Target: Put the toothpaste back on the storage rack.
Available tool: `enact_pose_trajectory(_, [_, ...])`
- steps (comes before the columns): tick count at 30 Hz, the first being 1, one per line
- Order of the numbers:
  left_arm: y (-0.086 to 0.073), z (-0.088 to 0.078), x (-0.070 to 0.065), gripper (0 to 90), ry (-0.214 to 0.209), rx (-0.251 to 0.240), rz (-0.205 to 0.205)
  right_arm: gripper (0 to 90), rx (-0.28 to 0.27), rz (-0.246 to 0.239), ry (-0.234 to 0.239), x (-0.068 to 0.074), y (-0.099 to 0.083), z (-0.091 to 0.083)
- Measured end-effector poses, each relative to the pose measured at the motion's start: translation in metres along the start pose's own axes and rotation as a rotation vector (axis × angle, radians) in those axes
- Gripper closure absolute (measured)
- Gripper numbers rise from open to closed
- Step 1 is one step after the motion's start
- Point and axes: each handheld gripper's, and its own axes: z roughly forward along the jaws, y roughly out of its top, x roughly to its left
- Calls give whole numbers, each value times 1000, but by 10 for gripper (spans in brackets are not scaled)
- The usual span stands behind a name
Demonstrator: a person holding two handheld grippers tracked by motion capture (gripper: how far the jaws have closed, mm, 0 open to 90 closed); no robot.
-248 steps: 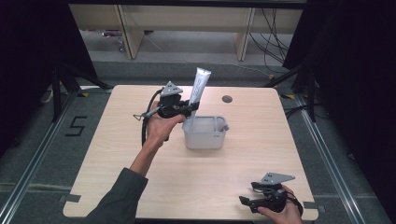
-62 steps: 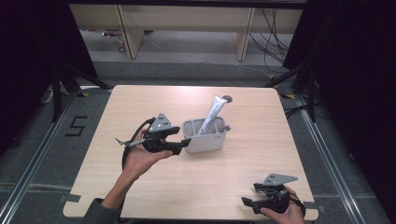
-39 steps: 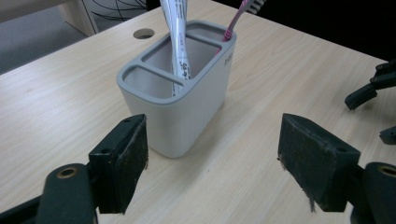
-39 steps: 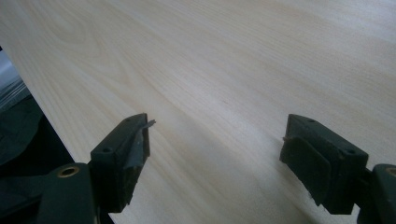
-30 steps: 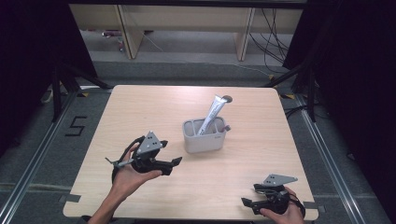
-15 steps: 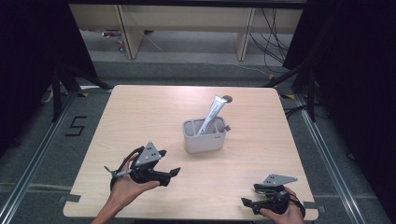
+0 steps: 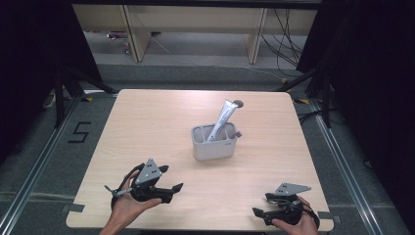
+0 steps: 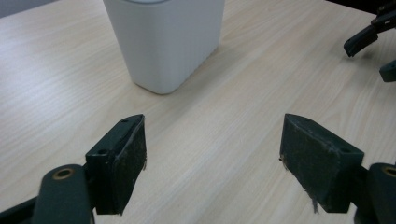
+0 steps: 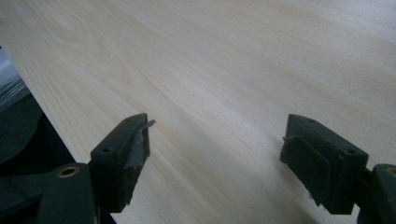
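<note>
Tube [image 7: 222, 121] leans in the white holder [image 7: 214, 144] mid-counter [image 7: 147, 122] in the high view, dropped off earlier; the left hand-held gripper [image 7: 172, 188] has since drawn back to the near edge, so the placing looks done. Right hand-held gripper [image 7: 259, 214] rests where it was, near the front right corner

Left gripper view: jaws spread, nothing between them, holder [image 8: 164, 42] ahead

Right gripper view: jaws spread over bare wood
</note>
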Motion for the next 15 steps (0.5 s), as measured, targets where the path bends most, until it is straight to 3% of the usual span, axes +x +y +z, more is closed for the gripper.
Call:
enact_pose_trajectory(10, [-17, -4, -3, 219, -9, 14, -4, 235, 4, 18, 6, 2, 0, 1])
enact_pose_trajectory(14, [-25, -6, -5, 216, -11, 37, 16, 234, 3, 17, 5, 2, 0, 1])
enact_pose_trajectory(15, [-28, -6, -6, 214, -12, 26, 2, 234, 8, 23, 4, 2, 0, 1])
